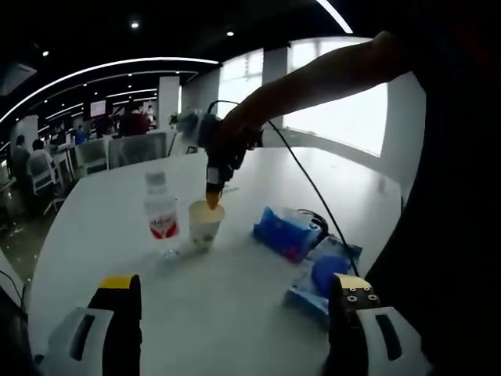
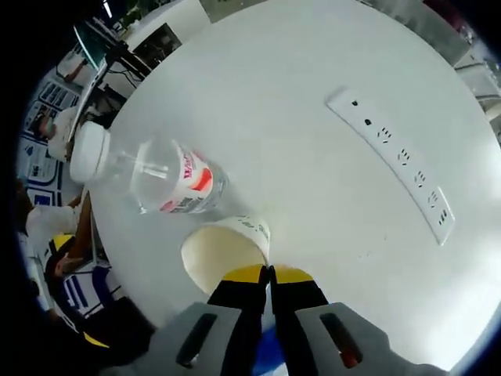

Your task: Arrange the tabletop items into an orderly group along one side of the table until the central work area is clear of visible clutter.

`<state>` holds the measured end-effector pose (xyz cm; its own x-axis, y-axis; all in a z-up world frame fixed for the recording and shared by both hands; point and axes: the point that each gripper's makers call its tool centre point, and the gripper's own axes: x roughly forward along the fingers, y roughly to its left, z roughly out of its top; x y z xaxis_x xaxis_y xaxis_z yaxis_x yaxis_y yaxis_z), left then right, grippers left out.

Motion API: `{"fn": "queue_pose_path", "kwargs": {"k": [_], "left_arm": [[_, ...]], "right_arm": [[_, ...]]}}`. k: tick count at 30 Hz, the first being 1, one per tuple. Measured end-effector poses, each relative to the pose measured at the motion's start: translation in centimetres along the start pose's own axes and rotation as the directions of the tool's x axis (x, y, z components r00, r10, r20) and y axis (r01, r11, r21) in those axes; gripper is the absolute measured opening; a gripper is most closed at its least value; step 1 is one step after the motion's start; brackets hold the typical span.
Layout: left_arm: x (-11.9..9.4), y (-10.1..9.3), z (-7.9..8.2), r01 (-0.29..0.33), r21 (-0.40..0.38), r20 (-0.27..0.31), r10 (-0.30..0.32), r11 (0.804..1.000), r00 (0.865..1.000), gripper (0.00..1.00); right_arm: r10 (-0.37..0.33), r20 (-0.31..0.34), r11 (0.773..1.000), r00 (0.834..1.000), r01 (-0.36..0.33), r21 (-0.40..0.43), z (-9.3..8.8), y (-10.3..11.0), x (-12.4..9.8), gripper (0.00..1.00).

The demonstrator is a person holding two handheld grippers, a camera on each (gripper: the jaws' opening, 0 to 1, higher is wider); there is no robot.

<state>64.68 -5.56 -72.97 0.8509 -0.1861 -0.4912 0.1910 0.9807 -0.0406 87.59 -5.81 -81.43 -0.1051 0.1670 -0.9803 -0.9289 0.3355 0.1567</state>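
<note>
Cup beside bottle on table; right gripper reaches down from an outstretched arm, jaws pinched on cup rim. Left gripper jaws wide apart, empty.

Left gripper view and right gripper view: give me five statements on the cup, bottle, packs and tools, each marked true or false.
1. The right tool is shut on the rim of the paper cup. True.
2. The water bottle lies on its side. False: it stands upright beside the cup.
3. The left tool holds a blue pack. False: it is open and holds nothing.
4. The blue packs lie on the table. True.
5. A power strip lies on the table. True.
</note>
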Motion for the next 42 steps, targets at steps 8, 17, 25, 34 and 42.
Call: {"fn": "queue_pose_path", "kwargs": {"k": [8,17,25,34,42], "left_arm": [[0.0,-0.1,-0.2,-0.001,-0.003,-0.006,0.001,1.000,1.000,0.97],[0.0,0.0,0.0,-0.003,-0.008,0.003,0.003,1.000,1.000,0.98],[-0.1,0.0,0.0,-0.003,-0.006,0.000,0.003,1.000,1.000,0.98],[-0.3,0.2,-0.2,-0.014,-0.013,0.000,0.014,1.000,1.000,0.98],[-0.1,-0.5,-0.1,-0.001,-0.002,-0.005,0.001,1.000,1.000,0.99]], "right_arm": [[-0.017,0.013,1.000,1.000,0.017,0.003,0.4,-0.4,0.1,0.00],[-0.037,0.052,0.999,0.998,0.037,-0.003,0.9,-0.6,-0.2,0.00],[-0.033,0.090,0.999,0.995,0.033,0.006,1.3,-0.2,-0.7,0.01],[-0.038,0.109,0.999,0.993,0.039,-0.006,1.0,-0.6,-1.2,0.04],[-0.035,0.135,0.999,0.990,0.036,0.001,0.4,-1.1,-1.9,0.12]]}}
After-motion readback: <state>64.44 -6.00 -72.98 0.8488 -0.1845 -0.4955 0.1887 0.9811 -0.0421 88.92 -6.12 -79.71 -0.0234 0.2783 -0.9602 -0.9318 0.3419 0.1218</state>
